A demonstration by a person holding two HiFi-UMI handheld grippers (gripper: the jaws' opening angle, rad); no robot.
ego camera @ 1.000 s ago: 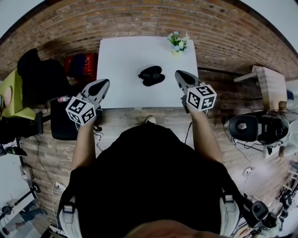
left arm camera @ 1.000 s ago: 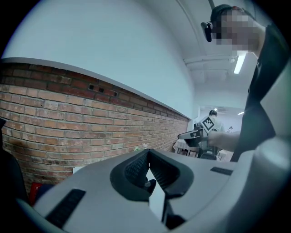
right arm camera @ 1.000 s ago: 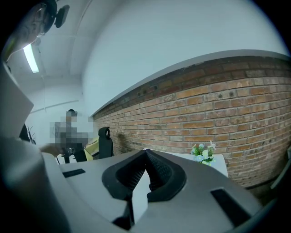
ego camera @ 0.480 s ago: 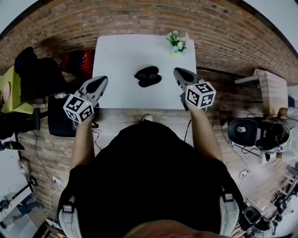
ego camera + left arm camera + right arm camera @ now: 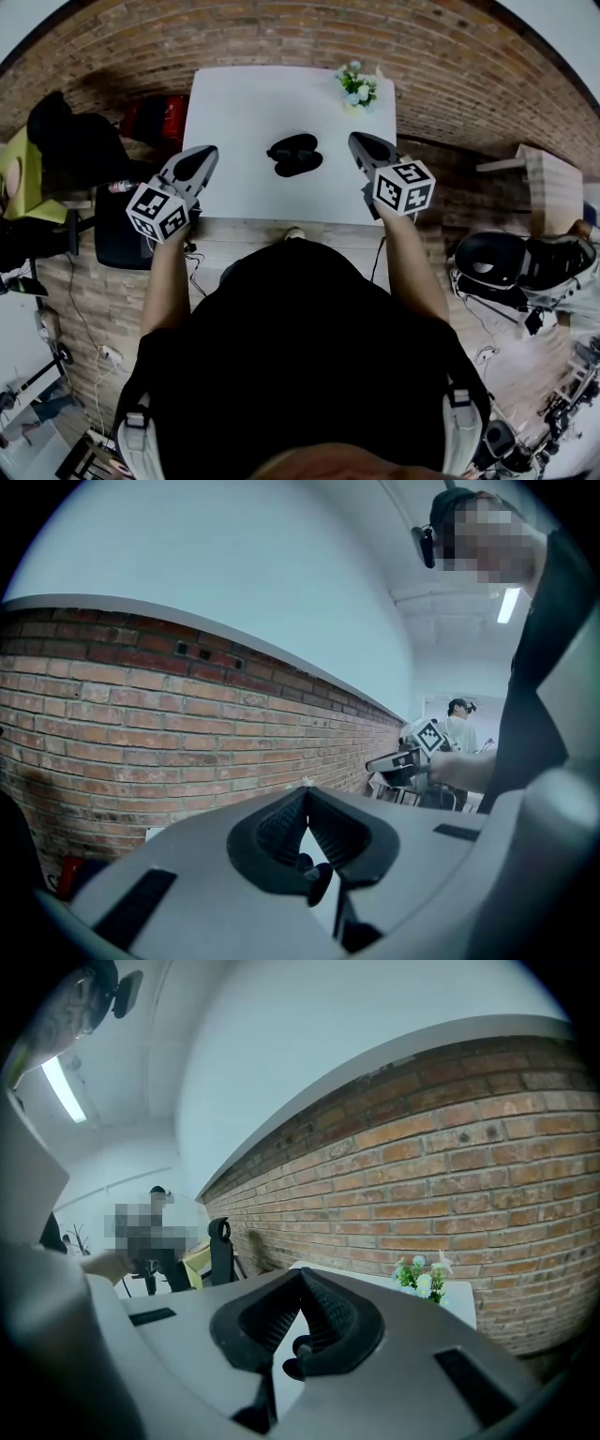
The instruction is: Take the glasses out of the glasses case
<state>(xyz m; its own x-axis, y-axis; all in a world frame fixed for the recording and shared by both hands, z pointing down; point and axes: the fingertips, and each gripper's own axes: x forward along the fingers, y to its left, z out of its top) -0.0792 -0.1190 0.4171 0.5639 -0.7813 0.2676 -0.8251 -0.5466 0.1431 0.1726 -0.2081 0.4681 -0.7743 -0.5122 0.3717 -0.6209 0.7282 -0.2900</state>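
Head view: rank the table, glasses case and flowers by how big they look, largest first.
1. table
2. glasses case
3. flowers, only slightly smaller than the case; a close call.

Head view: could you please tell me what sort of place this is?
Probably an indoor lab or studio workspace: a plain white table against a red brick wall, and a black office chair on a wooden floor.

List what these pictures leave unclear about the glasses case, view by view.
- Head view: the glasses case is too small and dark to tell whether glasses lie inside.
- Left gripper view: the body of the left gripper fills the lower frame and hides the case.
- Right gripper view: the right gripper hides the case too; beside it only the flowers show.
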